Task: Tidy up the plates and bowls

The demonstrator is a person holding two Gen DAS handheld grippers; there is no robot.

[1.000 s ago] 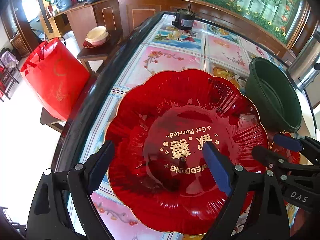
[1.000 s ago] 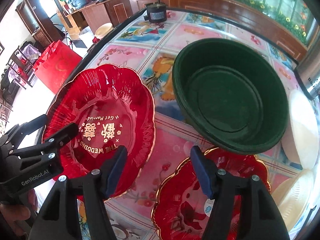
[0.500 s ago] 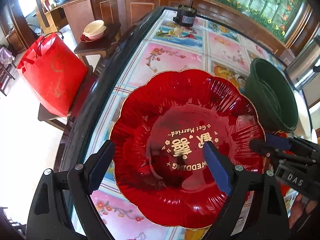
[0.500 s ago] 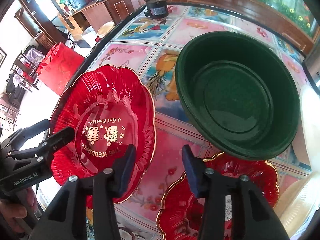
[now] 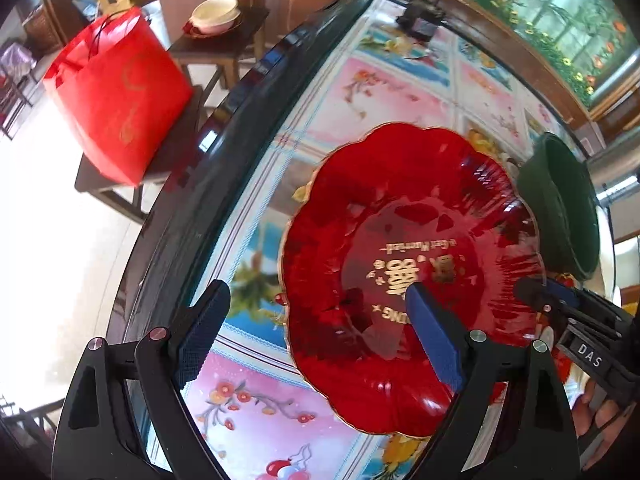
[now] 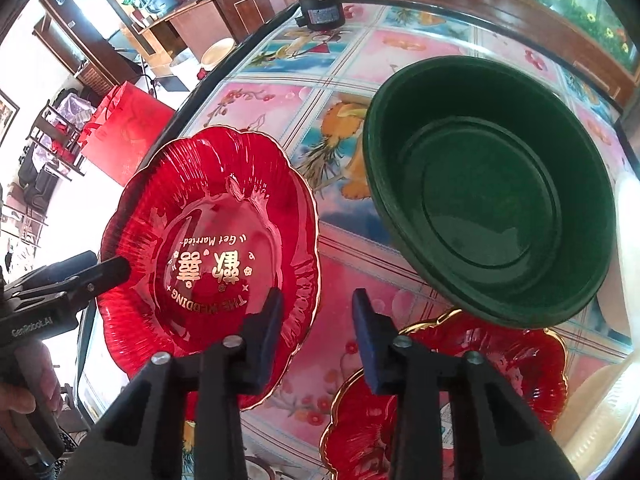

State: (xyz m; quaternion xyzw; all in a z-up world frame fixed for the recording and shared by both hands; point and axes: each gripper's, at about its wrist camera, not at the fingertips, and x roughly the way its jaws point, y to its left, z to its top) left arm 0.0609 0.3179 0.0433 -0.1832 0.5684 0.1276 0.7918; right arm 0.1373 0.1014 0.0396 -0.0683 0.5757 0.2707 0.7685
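Observation:
A red flower-shaped wedding plate with gold lettering lies near the table's left edge. My left gripper is open above its near-left rim, empty. My right gripper is open with a narrow gap, and its left finger overlaps the plate's right rim; it also shows in the left wrist view. A dark green bowl sits to the right. A second red plate lies below the bowl.
The table has a colourful tiled cloth under glass. A small black motor stands at the far end. Cream plates lie at the right. A red bag and a side table with a cream bowl stand left of the table.
My right gripper has narrowed and moved left onto the first plate's right rim. The left gripper has shifted left, so the plate now sits toward its right finger.

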